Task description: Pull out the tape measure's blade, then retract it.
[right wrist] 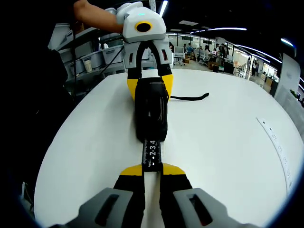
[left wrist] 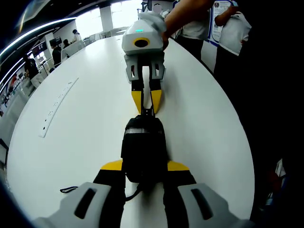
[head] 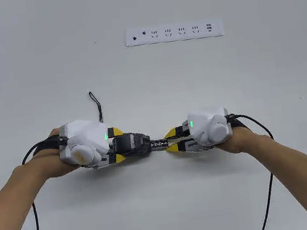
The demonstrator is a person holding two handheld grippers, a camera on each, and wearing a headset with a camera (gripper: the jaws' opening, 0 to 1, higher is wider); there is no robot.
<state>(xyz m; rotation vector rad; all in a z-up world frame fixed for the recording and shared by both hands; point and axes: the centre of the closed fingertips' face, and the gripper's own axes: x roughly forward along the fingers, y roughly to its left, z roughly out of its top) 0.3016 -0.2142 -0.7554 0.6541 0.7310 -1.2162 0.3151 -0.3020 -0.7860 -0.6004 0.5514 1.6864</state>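
A black tape measure (head: 135,145) lies on the white table between my two grippers. My left gripper (head: 116,145) is shut on its case (left wrist: 143,149), yellow-tipped fingers on both sides. A short length of black blade (right wrist: 152,153) with white numbers sticks out of the case (right wrist: 151,115). My right gripper (right wrist: 153,170) is shut on the blade's end, also seen at the right gripper (head: 170,140) in the head view. The left gripper view shows the right gripper (left wrist: 147,102) facing it. The tape measure's black wrist strap (head: 95,103) trails away over the table.
A white power strip (head: 173,32) lies flat at the far side of the table. Black cables (head: 267,190) hang from both grippers toward the near edge. In the gripper views, people stand beyond the table and shelves with bins (right wrist: 97,54) line the room.
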